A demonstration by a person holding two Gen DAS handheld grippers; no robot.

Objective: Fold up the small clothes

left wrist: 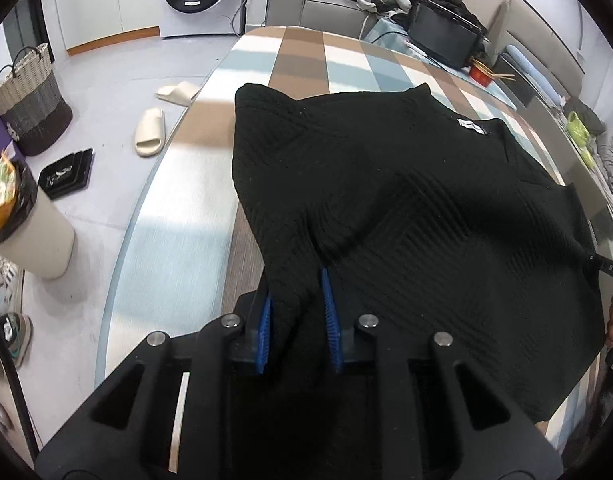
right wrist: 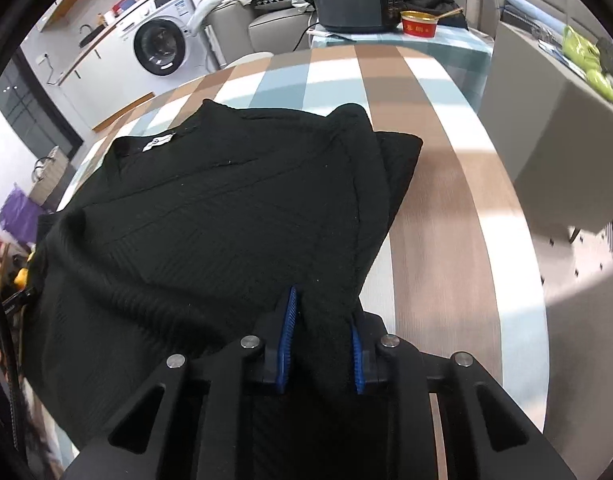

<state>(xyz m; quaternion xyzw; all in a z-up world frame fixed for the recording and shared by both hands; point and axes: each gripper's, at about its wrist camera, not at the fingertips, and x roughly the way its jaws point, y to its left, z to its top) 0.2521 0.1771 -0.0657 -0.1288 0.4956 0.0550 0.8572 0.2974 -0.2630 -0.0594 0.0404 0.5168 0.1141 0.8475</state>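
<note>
You had the black knit top [left wrist: 406, 184] lying mid-tabletop [left wrist: 298, 56], neck label at the far end. Left tool [left wrist: 298, 312] was clenched on the near-left hem corner, right tool [right wrist: 322, 336] clenched on the near-right one, fabric bunched between the blue pads [right wrist: 289, 320]. For the fold, my read: lift both corners level, keep the hem taut between them, carry it toward the collar, land it square.

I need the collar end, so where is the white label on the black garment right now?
The white label sits at the neckline of the black garment, at its far edge on the striped table: upper left in the right wrist view, upper right in the left.
</note>
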